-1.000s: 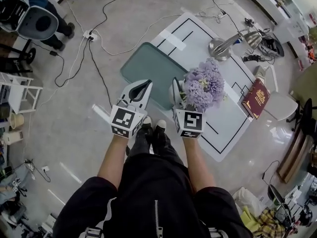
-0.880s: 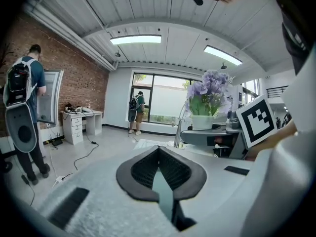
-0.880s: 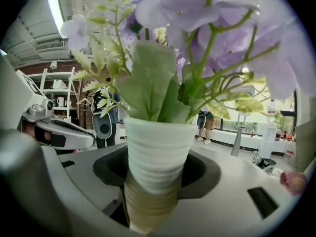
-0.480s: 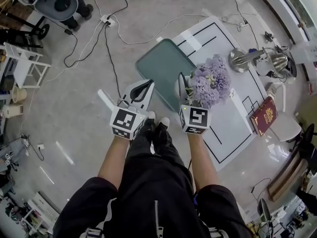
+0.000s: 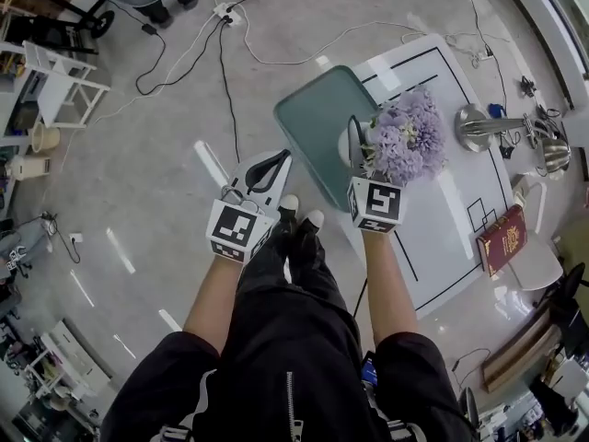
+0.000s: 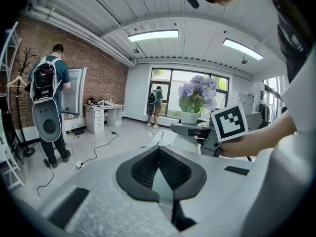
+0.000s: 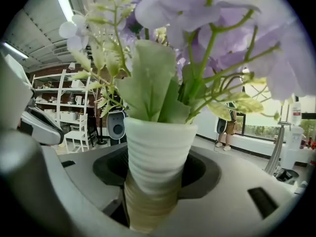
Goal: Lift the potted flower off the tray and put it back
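Head view: the left tongs [image 5: 274, 161] are held over bare floor [image 5: 166, 182], left of the person's shoes [image 5: 301, 214], and carry nothing. The right tongs [image 5: 354, 145] hold the potted flower [image 5: 405, 139] in the air, clear of the tray [image 5: 313, 118]. From above, its purple bloom hides the pot and overlaps the green tray's right corner and the white sheet [image 5: 433, 219] ruled with black lines. A silver lamp [image 5: 497, 127] lies on the sheet beyond the flower, and a red book [image 5: 502, 240] sits at its right edge. Cables [image 5: 225, 72] cross the floor to a power strip [image 5: 225, 12] past the tray, and a white rack [image 5: 55, 76] stands far left. Left gripper view: the left tongs [image 6: 159, 151] are pressed together in a closed V with nothing between the dark pads. To the right, the potted flower [image 6: 195, 100] stands upright above the right tongs' marker cube [image 6: 228, 122]. A person with a backpack [image 6: 48, 83] stands at left by the brick wall [image 6: 98, 68], near a desk [image 6: 101, 113]. Right gripper view: the right tongs [image 7: 155, 181] pinch the potted flower [image 7: 160, 149] by the lower part of its white ribbed pot. Leaves and lilac blooms block most of the room, leaving only white shelving [image 7: 66, 102] at left.
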`<state>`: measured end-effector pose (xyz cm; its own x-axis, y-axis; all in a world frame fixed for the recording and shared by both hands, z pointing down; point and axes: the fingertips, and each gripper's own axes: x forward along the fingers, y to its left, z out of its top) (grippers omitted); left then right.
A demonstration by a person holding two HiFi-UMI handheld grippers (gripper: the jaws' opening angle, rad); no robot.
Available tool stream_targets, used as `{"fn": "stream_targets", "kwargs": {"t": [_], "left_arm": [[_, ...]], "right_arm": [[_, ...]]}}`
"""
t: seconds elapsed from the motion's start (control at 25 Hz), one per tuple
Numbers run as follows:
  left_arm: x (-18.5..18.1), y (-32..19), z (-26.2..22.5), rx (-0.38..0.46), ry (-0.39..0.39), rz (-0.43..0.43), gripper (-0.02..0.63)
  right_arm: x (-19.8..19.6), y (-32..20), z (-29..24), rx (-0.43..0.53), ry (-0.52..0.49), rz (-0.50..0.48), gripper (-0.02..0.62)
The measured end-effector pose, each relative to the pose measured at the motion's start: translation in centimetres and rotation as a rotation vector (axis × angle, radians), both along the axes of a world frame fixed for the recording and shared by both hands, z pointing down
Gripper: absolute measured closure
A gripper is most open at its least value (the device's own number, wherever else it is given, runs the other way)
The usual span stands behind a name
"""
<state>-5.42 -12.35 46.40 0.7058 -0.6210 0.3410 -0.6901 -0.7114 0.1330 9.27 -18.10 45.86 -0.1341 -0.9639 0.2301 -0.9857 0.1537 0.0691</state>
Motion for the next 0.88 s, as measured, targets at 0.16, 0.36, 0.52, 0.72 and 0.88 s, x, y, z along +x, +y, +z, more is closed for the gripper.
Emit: {"fn": "stream_targets", "kwargs": {"t": [0.16, 0.36, 0.52, 0.72, 0.88], "left_arm": [[-1.2, -0.1, 0.8, -0.011, -0.009, -0.04, 0.601], [-3.2, 0.0, 1.2, -0.029, -0.022, -0.08, 0.601], [-4.3, -0.1, 1.6, -0.038, -0.031, -0.102, 0.601], [-4.6, -0.1, 2.3, -0.049, -0.04, -0.117, 0.601], [-4.5, 0.0, 2.6, -0.054, -0.041, -0.111, 0.601]], "right_arm": [[-0.5, -1.1, 1.1, 0.01, 0.007, -0.025, 0.337], [-1.8, -2.4, 2.1, 0.01, 0.016, -0.048, 0.337], [-2.0, -3.1, 2.8, 0.009, 0.02, -0.05, 0.337], [-1.7, -3.2, 4.0, 0.006, 0.025, -0.043, 0.337], [-1.6, -2.8, 4.3, 0.013, 0.029, -0.036, 0.337]]}}
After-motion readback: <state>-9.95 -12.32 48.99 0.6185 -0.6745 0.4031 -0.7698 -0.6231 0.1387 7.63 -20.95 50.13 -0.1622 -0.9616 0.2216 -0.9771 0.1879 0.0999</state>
